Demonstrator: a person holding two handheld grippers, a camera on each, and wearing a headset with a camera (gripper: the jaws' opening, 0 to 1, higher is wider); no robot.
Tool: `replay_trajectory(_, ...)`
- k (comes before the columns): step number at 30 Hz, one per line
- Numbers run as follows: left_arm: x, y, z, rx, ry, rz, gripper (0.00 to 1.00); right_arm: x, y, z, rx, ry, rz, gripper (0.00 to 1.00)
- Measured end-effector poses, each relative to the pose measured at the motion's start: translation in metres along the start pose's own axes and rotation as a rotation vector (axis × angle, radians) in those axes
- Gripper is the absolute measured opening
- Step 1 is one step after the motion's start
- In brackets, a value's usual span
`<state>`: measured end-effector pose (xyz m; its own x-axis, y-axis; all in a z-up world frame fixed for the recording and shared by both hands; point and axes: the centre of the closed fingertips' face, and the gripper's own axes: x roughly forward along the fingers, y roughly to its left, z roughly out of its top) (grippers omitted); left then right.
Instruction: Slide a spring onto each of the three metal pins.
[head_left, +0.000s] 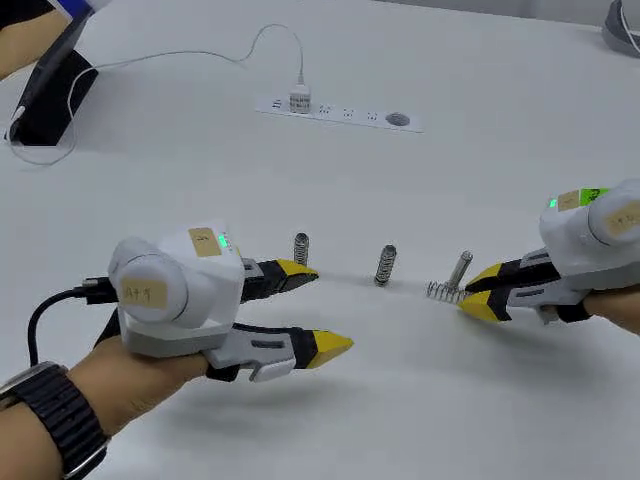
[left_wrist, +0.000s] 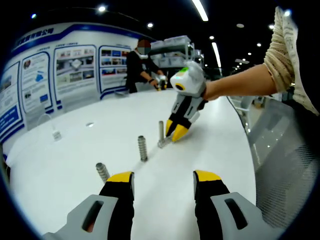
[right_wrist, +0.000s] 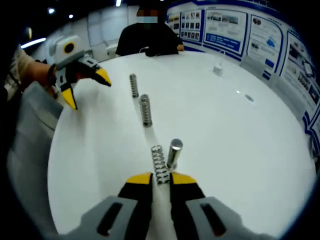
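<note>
Two pins, left-end pin & middle pin, already wear springs, so L gripper idles w/ jaws apart toward the desk's near edge. R gripper pinches the last spring by one end, prob. to tip it over the bare pin. The spring lies at the jaw tips, just beside that pin, not on yet.

The spring's near end is hidden between the right gripper's fingers.

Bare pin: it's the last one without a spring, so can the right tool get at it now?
Probably yes: the right tool, gripping the spring, sits just beside the bare pin, with nothing standing between them.
</note>
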<state>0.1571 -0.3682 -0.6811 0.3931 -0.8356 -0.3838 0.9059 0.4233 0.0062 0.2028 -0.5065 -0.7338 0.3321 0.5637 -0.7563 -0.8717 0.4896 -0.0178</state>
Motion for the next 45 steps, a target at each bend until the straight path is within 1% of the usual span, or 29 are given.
replay_trajectory(4,0.000,0.000,0.000,-0.001,0.000,0.001,0.48,0.001,0.002,-0.004,-0.005,0.019,0.008,0.13)
replay_trajectory(5,0.000,0.000,0.000,-0.001,0.000,0.001,0.48,0.002,0.002,-0.002,-0.013,0.006,0.013,0.13)
replay_trajectory(6,0.000,0.000,0.000,-0.001,0.000,0.001,0.48,0.001,0.002,-0.003,-0.006,0.015,0.011,0.13)
replay_trajectory(14,0.002,-0.003,0.001,0.005,0.001,-0.009,0.47,-0.003,0.006,-0.001,-0.002,0.015,0.016,0.12)
replay_trajectory(21,0.006,-0.008,0.000,0.013,0.005,-0.029,0.46,-0.012,0.017,0.003,-0.015,0.012,0.027,0.12)
replay_trajectory(25,0.011,-0.012,0.003,0.025,0.003,-0.048,0.45,-0.020,0.028,0.011,-0.041,0.005,0.042,0.12)
replay_trajectory(33,0.020,-0.020,0.008,0.052,0.004,-0.086,0.43,-0.030,0.045,0.027,-0.099,0.000,0.063,0.12)
replay_trajectory(37,0.024,-0.023,0.010,0.069,0.004,-0.102,0.43,-0.032,0.057,0.035,-0.134,0.007,0.090,0.12)
replay_trajectory(45,0.029,-0.025,0.015,0.087,-0.005,-0.122,0.41,-0.032,0.071,0.050,-0.197,0.015,0.129,0.12)
